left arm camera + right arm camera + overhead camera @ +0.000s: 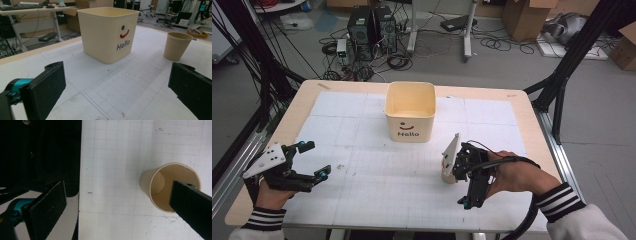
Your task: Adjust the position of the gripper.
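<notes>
A tan paper cup (pixel 447 173) stands upright on the white grid mat, right of centre. My right gripper (pixel 461 183) hangs over it, pointing straight down, open. In the right gripper view the cup (pixel 160 191) shows its empty inside, with one black jaw over its rim and the other far off near the table's edge; my right gripper (pixel 118 186) holds nothing. A cream square bin (pixel 410 111) printed "Hello" stands at the back centre. My left gripper (pixel 317 159) rests open at the front left, facing the bin (pixel 107 32) and the cup (pixel 176 46).
The white grid mat (pixel 362 150) covers most of the wooden table (pixel 292 110). In the right gripper view the table's edge (pixel 79 195) runs close by, with dark floor beyond it. Black frame poles (pixel 562 75) flank the table; computers and cables lie on the floor behind.
</notes>
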The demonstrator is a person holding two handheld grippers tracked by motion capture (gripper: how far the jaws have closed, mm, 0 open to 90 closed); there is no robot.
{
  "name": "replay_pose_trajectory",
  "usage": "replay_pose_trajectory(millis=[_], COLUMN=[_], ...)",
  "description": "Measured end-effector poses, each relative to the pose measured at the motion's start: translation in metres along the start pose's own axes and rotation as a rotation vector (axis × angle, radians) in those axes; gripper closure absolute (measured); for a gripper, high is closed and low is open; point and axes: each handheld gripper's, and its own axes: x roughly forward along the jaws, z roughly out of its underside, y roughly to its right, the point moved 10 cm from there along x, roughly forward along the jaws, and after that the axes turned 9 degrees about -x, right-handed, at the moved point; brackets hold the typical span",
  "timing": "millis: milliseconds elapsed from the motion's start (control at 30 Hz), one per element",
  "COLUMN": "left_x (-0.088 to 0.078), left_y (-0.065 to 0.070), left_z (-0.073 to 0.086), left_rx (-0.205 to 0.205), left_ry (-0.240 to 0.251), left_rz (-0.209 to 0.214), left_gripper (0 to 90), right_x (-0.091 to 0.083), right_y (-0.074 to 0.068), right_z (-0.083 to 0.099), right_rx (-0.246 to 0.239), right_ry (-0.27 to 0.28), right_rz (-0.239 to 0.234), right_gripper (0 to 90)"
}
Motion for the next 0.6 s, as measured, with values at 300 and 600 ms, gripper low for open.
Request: replay_pose_trajectory(millis=[300,600], left_x=[0.0001,-0.0004], left_y=[0.0004,0.0024], left_z=[-0.0008,-0.002], left_rx=[0.0,-0.001], left_ry=[0.004,0.009], left_rz=[0.002,0.008], left_gripper=[1.8,1.7], right_x=[-0.0014,-0.0028], right_y=[0.0002,-0.0002], right_z=[0.0001,-0.003], right_rx=[0.005,-0.005], right_ry=[0.0,0.001], right_rz=[0.004,0.004], right_gripper=[0.3,0.2])
